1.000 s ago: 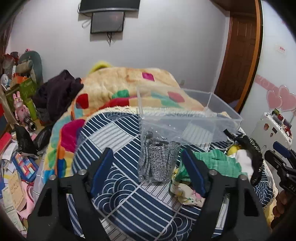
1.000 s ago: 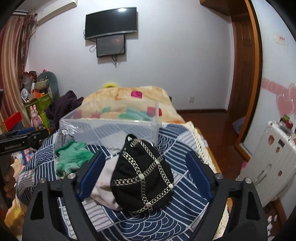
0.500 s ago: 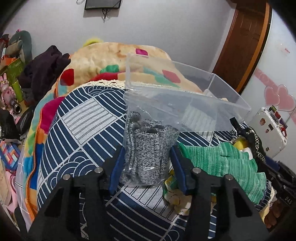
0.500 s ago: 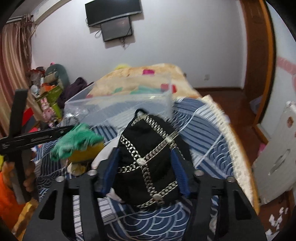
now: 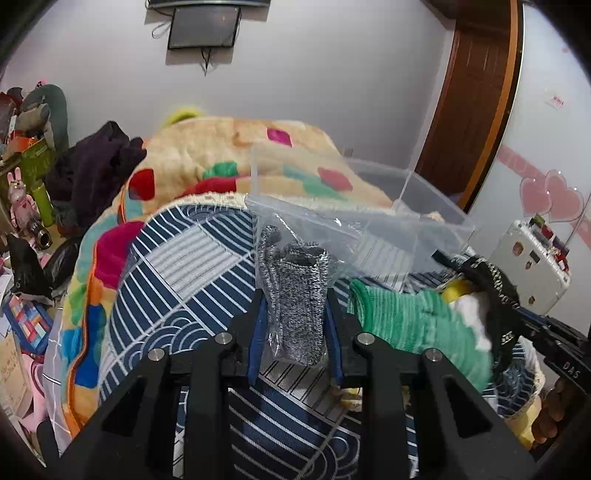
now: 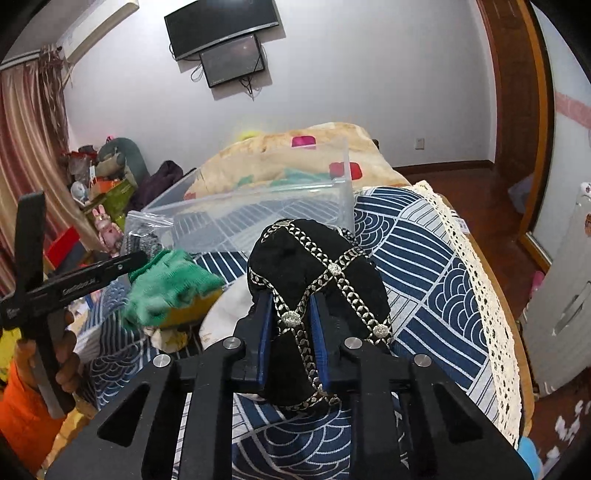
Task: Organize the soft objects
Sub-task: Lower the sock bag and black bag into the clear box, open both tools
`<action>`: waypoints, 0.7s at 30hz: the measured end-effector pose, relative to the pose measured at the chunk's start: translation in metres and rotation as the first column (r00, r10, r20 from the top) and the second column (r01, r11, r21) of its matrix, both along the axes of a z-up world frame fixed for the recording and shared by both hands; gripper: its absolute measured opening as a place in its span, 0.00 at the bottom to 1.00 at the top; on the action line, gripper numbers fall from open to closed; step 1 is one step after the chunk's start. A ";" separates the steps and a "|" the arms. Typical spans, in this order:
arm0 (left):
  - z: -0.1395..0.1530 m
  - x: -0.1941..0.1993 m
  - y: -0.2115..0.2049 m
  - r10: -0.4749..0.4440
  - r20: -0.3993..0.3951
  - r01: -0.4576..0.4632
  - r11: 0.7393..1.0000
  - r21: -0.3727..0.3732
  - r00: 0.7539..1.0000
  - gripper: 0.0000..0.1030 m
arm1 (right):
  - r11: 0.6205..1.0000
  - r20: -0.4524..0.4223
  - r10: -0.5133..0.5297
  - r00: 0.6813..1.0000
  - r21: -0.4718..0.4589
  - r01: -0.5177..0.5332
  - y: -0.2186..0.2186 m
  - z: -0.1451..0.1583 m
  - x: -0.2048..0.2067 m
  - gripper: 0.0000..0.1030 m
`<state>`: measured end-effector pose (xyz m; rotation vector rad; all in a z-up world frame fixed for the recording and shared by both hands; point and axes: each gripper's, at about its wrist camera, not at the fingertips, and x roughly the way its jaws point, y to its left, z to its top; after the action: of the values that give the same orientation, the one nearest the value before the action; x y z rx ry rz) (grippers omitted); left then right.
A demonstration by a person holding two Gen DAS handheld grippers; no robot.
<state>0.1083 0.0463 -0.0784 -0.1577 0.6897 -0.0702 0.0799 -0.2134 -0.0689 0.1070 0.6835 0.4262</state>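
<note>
Gripping a clear zip bag (image 5: 295, 254) of grey knit fabric (image 5: 297, 299), the left gripper (image 5: 295, 339) has its blue-padded fingers (image 5: 255, 343) pressed against both sides of the bundle in the left wrist view. The bag's top edge stands up in front of a clear plastic bin (image 5: 417, 206), which sits open on the navy patterned bedspread (image 5: 177, 280); only the bedspread's stripes show through its walls, though the bag hides part of the bin's near wall. Just right of the bag lies a green knit item (image 5: 410, 321), over yellow and white fabric, with a black chain-trimmed pouch (image 5: 495, 284) at the far right. A fleece blanket (image 5: 229, 155) with coloured patches is heaped behind the bin.

Seen from the right wrist view, the right gripper (image 6: 291, 343) is clamped on the black chain-trimmed pouch (image 6: 314, 280), its fingers (image 6: 264, 347) pinching a fold of the lower part while the rest bulges above them. The clear plastic bin (image 6: 266, 210) stands just behind the pouch on the navy patterned bedspread (image 6: 424, 266), its floor showing the striped cloth beneath. At left, the other handheld gripper's black frame (image 6: 74, 284) crosses the view, with the zip bag (image 6: 147, 229) beyond it beside the bin's corner and the green knit item (image 6: 170, 284) blurred next to it. A wall-mounted screen (image 6: 221, 33) hangs above.
</note>
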 end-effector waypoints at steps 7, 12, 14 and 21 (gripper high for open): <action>0.037 -0.008 0.003 0.017 0.091 -0.016 1.000 -0.014 0.996 0.28 | 1.000 0.077 0.011 0.997 0.018 -0.013 -0.001 0.024 -0.006 0.12; 0.051 -0.005 0.003 0.029 0.121 -0.029 1.000 -0.002 0.992 0.28 | 1.000 0.141 -0.005 0.990 0.008 0.003 0.000 0.039 -0.002 0.12; 0.052 0.001 0.003 0.034 0.112 -0.033 0.999 -0.008 0.993 0.28 | 1.000 0.154 0.010 0.988 -0.001 -0.010 0.003 0.046 0.004 0.12; 0.059 0.029 0.005 0.051 0.095 -0.049 0.998 -0.027 0.994 0.28 | 0.999 0.216 0.046 0.975 -0.018 -0.043 0.029 0.069 0.035 0.12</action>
<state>0.1376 0.0516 -0.0194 -0.1941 0.5888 -0.0383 0.1145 -0.1843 0.0005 0.0316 0.4746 0.4684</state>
